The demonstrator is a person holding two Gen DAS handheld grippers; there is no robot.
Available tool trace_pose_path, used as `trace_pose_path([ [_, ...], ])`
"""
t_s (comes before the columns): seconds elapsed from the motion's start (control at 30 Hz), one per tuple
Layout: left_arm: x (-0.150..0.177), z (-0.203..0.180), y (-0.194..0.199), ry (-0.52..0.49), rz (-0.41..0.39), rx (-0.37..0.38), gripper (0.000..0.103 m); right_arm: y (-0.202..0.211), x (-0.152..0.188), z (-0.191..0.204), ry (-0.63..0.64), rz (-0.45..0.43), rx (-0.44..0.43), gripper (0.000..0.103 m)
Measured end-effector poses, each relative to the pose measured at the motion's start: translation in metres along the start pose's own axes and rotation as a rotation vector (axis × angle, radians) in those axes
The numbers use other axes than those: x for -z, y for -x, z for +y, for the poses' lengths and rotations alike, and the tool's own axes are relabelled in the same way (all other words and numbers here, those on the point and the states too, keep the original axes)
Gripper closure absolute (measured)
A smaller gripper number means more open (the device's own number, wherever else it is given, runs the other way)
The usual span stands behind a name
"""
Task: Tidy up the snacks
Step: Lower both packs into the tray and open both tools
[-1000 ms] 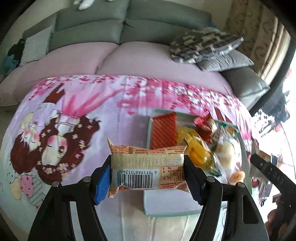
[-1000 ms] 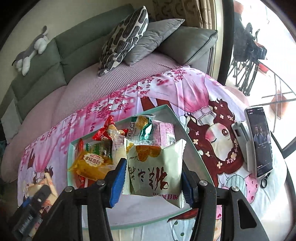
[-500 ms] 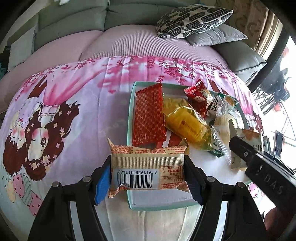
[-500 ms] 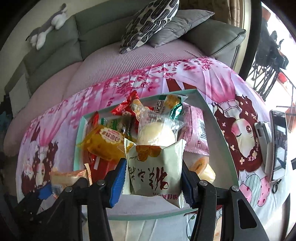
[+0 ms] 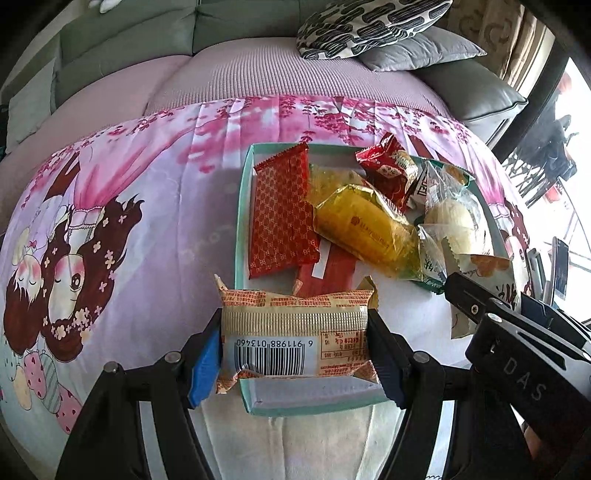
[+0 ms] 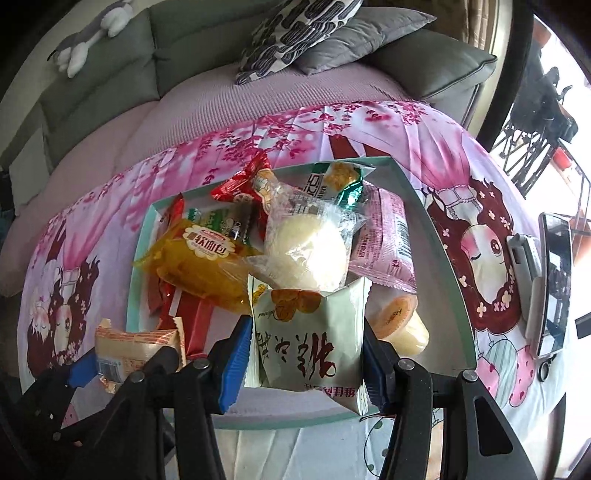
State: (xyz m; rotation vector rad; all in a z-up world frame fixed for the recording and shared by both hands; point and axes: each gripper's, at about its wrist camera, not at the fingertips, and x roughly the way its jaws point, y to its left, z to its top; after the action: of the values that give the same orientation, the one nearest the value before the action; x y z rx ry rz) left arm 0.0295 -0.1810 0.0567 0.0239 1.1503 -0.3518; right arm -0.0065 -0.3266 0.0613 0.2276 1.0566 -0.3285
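My left gripper (image 5: 295,343) is shut on a beige barcode snack packet (image 5: 295,332) and holds it over the near left corner of the teal tray (image 5: 242,221). My right gripper (image 6: 306,347) is shut on a pale green snack bag (image 6: 310,339) over the tray's (image 6: 448,258) near edge. The tray holds several snacks: a red patterned packet (image 5: 282,210), a yellow bread packet (image 5: 365,229), a white bun in clear wrap (image 6: 310,251) and a pink packet (image 6: 384,243). The right gripper also shows in the left wrist view (image 5: 517,332), and the left gripper in the right wrist view (image 6: 74,373).
The tray lies on a pink cartoon-print cloth (image 5: 129,206). A phone (image 6: 554,280) on a stand sits on the cloth right of the tray. A grey sofa with cushions (image 5: 369,29) stands behind. A plush toy (image 6: 88,33) lies on the sofa back.
Both grippers have moved forward and down toward the tray with their packets still held. The tray and its snacks now look nearer and larger in both views.
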Motion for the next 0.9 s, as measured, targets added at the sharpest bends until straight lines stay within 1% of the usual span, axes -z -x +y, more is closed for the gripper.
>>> trace_pose_path([
  [0.23, 0.002, -0.005, -0.001, -0.029, 0.008, -0.001, 0.029, -0.008, 0.0, -0.001, -0.002, 0.03, 0.01, 0.045],
  [0.3, 0.003, -0.006, -0.003, -0.034, 0.019, 0.011, 0.029, -0.01, 0.0, -0.001, -0.002, 0.042, 0.018, 0.045],
  [0.6, 0.004, -0.006, -0.007, -0.04, 0.034, 0.018, 0.029, -0.009, -0.001, -0.003, -0.007, 0.039, 0.031, 0.045],
  [0.8, 0.004, -0.006, -0.011, -0.029, 0.049, 0.032, 0.024, -0.009, -0.001, -0.003, -0.014, 0.037, 0.036, 0.044],
  [0.9, 0.004, -0.004, -0.011, -0.022, 0.049, 0.039, 0.022, -0.007, -0.002, -0.004, -0.022, 0.031, 0.033, 0.041],
])
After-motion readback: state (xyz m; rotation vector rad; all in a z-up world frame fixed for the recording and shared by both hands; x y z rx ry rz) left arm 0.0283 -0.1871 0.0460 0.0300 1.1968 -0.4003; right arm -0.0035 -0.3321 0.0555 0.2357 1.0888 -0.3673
